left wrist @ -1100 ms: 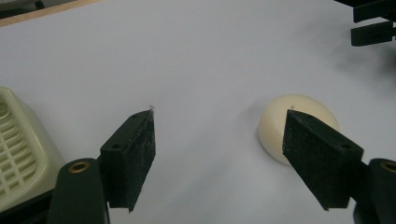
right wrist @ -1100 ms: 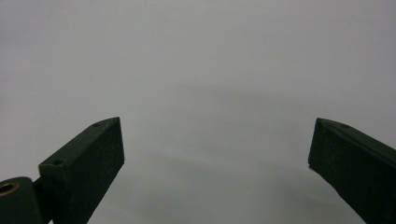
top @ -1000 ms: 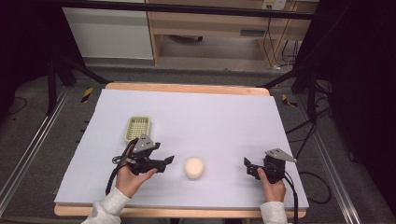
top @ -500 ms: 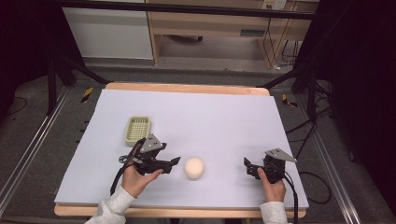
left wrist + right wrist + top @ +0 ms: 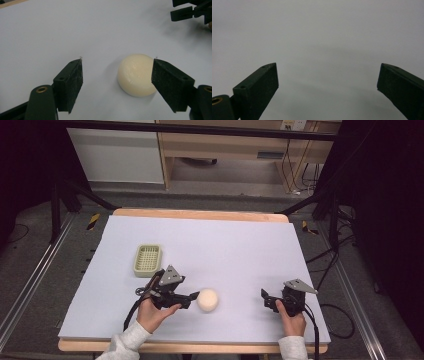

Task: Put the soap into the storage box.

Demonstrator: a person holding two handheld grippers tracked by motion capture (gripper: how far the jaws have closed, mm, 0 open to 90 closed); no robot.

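Observation:
A cream round lump point(image 5: 207, 300), smooth and flattened like a bun, lies on the white table sheet point(image 5: 225, 250) near the front middle. My left gripper point(image 5: 193, 298) lies low just left of it and points right at it. In the left gripper view the lump point(image 5: 135, 75) sits between the open jaws of my left gripper point(image 5: 117, 67), close against the right-hand one and well apart from the other. My right gripper point(image 5: 265, 297) rests at the front right, pointing left, and in its own view my right gripper point(image 5: 327, 75) stands open over bare sheet.
A small pale green slotted basket point(image 5: 147, 259) stands behind and left of the left hand. The right gripper's jaws point(image 5: 190, 11) show far off in the left gripper view. The wooden table edge point(image 5: 200, 214) runs along the back, with dark stands and cables beyond.
My left hand has slid right across the sheet, bringing its jaws up around the cream lump. The right hand and the lump have stayed in place.

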